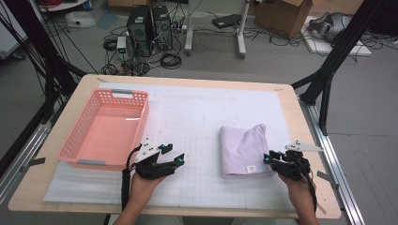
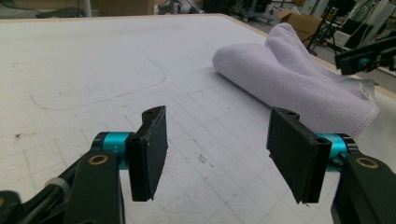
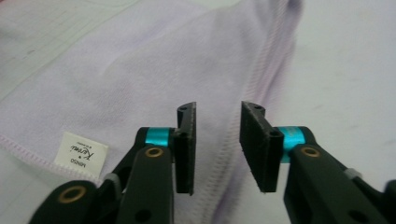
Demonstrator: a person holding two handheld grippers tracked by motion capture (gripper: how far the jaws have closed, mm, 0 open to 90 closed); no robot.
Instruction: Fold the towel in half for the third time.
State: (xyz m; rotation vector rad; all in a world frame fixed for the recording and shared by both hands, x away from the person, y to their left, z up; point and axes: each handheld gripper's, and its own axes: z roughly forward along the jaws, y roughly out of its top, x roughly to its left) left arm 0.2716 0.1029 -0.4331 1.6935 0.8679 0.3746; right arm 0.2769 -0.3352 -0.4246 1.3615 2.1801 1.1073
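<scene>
A pink basket [image 1: 105, 126] sits at the desk's [image 1: 197, 79] left, nothing in it. Just beside its near corner, the left gripper [image 1: 180, 160] hangs wide open over bare gridded mat [image 1: 197, 187]. The folded lilac towel [image 1: 244, 150] lies right of centre; the right gripper [image 1: 266, 159] stands partly open at its edge, pads apart, gripping nothing. The right gripper view shows the towel's label [image 3: 80, 156] up close.

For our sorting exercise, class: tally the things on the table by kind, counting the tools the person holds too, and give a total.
Pink basket: 1
Folded lilac towel: 1
White gridded mat: 1
Hand-held grippers, left hand-held gripper and right hand-held gripper: 2
Total: 5
</scene>
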